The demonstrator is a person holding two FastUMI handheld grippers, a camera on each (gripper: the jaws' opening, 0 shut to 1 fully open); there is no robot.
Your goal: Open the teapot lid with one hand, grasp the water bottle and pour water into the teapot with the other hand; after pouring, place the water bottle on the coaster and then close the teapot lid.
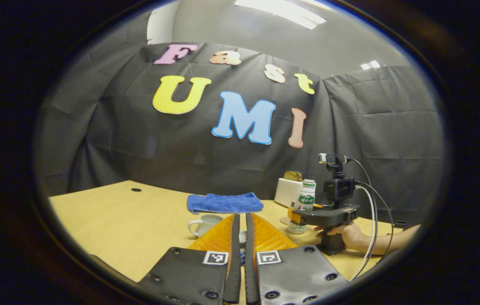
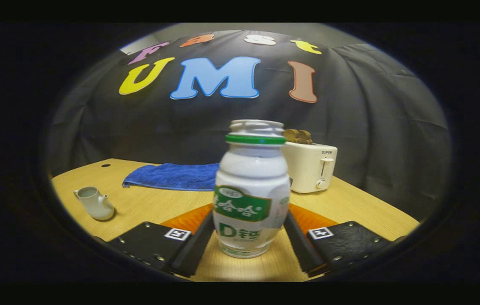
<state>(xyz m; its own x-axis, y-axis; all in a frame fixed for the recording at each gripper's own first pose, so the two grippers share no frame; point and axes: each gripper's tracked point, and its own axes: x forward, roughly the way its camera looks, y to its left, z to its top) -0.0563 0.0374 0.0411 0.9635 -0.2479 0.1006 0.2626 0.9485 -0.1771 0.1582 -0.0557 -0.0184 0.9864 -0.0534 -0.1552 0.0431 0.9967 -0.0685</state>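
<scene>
1. Black cloth walls back a wooden tabletop (image 2: 146, 207) carrying the teapot (image 2: 95, 203), far left, lid apparently off.
2. Risk: the water bottle (image 2: 252, 190) is uncapped; tilting early would spill.
3. Right gripper (image 2: 248, 237) jaws flank the bottle's base; contact unclear.
4. Left gripper (image 1: 240, 248) jaws nearly clenched; anything gripped is hidden.

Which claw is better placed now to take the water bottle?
The right claw: the water bottle stands between its fingers. The left claw is nearly closed, by the teapot.
</scene>
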